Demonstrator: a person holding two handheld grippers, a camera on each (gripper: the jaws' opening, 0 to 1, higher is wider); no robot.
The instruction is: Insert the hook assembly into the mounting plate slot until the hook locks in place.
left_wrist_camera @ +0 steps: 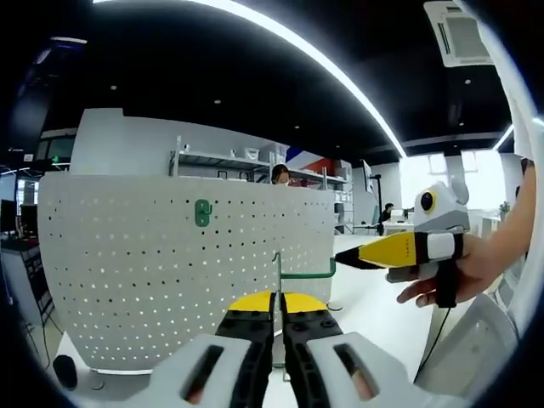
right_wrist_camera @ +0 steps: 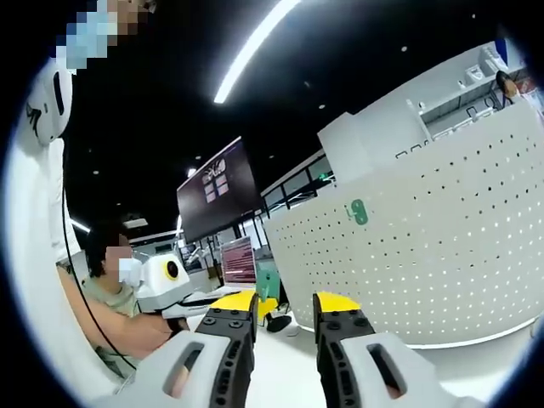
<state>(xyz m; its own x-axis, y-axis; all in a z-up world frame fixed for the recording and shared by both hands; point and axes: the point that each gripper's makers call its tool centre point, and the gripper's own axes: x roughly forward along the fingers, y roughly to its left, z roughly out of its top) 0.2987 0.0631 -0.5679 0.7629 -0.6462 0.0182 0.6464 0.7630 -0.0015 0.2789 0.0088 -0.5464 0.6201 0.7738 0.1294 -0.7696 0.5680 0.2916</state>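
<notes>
- Your left gripper (left_wrist_camera: 278, 316) was closed on the hook assembly (left_wrist_camera: 293, 274), a thin metal stem with a green arm reaching to the right, held up in front of the white pegboard (left_wrist_camera: 170, 272).
- A green hook (left_wrist_camera: 202, 212) was already seated high on the pegboard, well apart from the one you held.
- Your right gripper (right_wrist_camera: 285, 316) stood with its jaws parted and nothing between them; in the left gripper view it hovered off to the right (left_wrist_camera: 348, 257), gripped by a hand (left_wrist_camera: 459, 272).
- The held hook had not yet met the board, so insertion and locking were judged still to come.
</notes>
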